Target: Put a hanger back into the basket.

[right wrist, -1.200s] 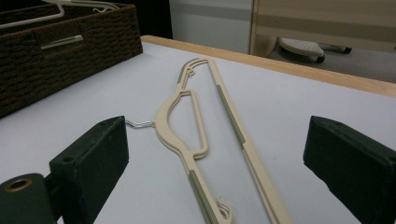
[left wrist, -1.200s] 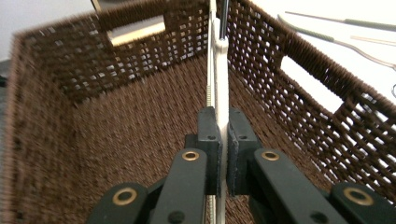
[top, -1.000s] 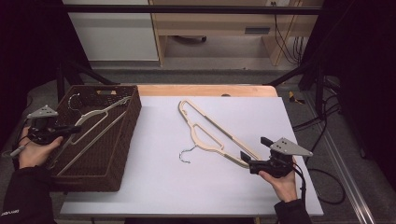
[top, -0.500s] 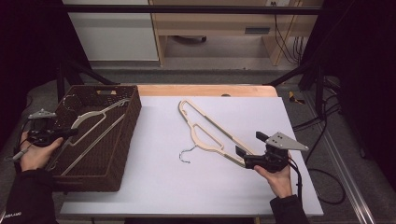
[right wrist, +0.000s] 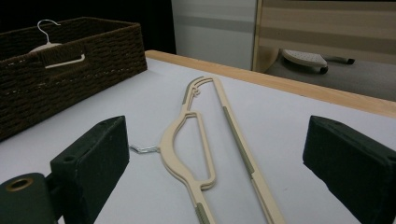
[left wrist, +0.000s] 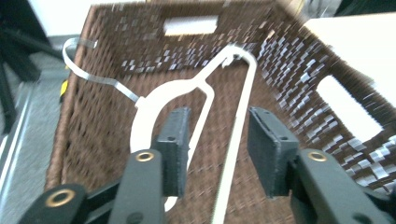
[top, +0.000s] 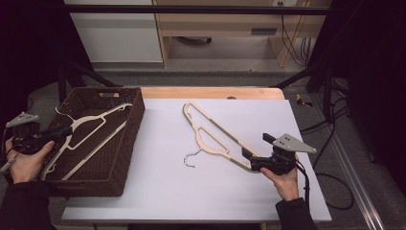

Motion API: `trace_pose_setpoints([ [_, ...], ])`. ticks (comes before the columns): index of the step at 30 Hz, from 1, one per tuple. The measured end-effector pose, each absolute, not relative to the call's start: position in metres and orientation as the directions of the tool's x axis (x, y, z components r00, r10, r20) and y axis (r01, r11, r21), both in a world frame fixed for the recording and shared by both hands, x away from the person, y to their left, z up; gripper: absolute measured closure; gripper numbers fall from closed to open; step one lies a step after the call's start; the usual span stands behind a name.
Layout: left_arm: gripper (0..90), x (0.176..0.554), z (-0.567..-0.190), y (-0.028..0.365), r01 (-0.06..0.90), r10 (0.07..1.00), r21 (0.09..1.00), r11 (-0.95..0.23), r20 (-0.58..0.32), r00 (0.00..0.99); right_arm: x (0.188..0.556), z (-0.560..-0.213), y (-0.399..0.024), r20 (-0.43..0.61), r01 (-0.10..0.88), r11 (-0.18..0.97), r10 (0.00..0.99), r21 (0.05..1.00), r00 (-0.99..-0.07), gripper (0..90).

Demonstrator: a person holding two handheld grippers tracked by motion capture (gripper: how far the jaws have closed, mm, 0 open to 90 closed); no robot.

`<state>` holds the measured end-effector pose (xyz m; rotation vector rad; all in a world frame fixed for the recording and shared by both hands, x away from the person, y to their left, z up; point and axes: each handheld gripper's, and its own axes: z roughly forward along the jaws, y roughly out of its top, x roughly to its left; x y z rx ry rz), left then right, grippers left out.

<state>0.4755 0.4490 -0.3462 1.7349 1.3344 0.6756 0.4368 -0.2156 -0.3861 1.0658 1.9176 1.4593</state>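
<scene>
A white hanger [top: 91,132] lies aslant in the brown wicker basket [top: 130,143] at the table's left, its metal hook over the far left rim. My left gripper [top: 60,132] is at the basket's left side. Its jaws have just been opening. In the left gripper view the white hanger [left wrist: 205,88] has a bar running between the pads [left wrist: 175,140], and neither pad touches it. A beige hanger [top: 215,136] lies flat on the white table. My right gripper [top: 256,149] stands wide open around its near end. In the right gripper view the beige hanger [right wrist: 187,154] lies untouched between the jaws.
The basket wall [left wrist: 289,60] has cut-out handles. The beige hanger's metal hook [top: 190,160] points toward the table's middle. White tabletop [top: 167,187] spreads between basket and hanger. Cables and a dark frame stand past the right edge.
The left gripper's jaws have parted and let go of the white hanger, and that hand has drawn back leftward. The right gripper has hardly moved.
</scene>
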Motion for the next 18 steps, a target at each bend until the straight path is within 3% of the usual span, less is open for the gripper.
trace_pose_setpoints([
  [18, 24.5, 0.447, -0.323, 0.356, 0.261, 0.85, 0.963, -0.068, -0.081, 0.52, 0.437, -0.391, -0.222, 0.06, 0.291, 0.128, 0.827, 0.948, -0.559, 7.7],
])
